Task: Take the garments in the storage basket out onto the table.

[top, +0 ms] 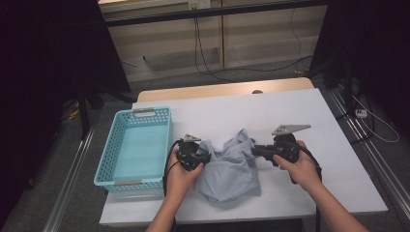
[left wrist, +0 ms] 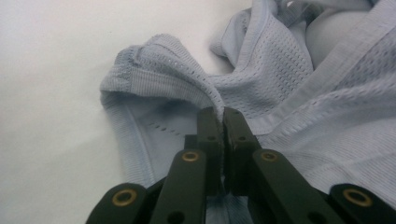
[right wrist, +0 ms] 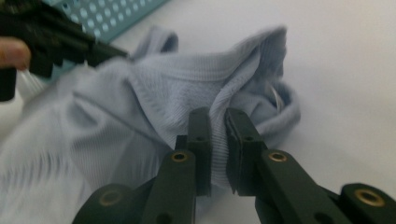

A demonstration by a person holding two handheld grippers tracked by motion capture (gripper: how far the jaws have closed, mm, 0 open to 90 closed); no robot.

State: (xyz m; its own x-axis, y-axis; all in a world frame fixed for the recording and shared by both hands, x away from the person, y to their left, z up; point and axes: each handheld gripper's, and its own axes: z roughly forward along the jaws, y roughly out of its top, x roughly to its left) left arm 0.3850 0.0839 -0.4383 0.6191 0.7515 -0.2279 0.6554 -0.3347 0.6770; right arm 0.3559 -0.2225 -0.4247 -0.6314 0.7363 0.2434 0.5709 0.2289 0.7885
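Note:
A crumpled pale blue mesh shirt [top: 231, 166] lies on the white table [top: 270, 113] between my two grippers. My left gripper [top: 207, 155] holds its left edge; in the left gripper view my jaws [left wrist: 222, 116] are shut on a fold of the ribbed hem [left wrist: 159, 70]. At the shirt's right side is my right gripper [top: 253, 150]. Its jaws [right wrist: 217, 119] are pinched on a ribbed band of the shirt [right wrist: 187, 84] that runs up between them. The left gripper [right wrist: 60, 39] also appears at the far side in the right gripper view.
A light blue perforated plastic basket [top: 135, 147] stands empty left of the shirt, close to my left hand. Behind and right of the shirt the white table surface is bare. The table's near edge runs just below the shirt.

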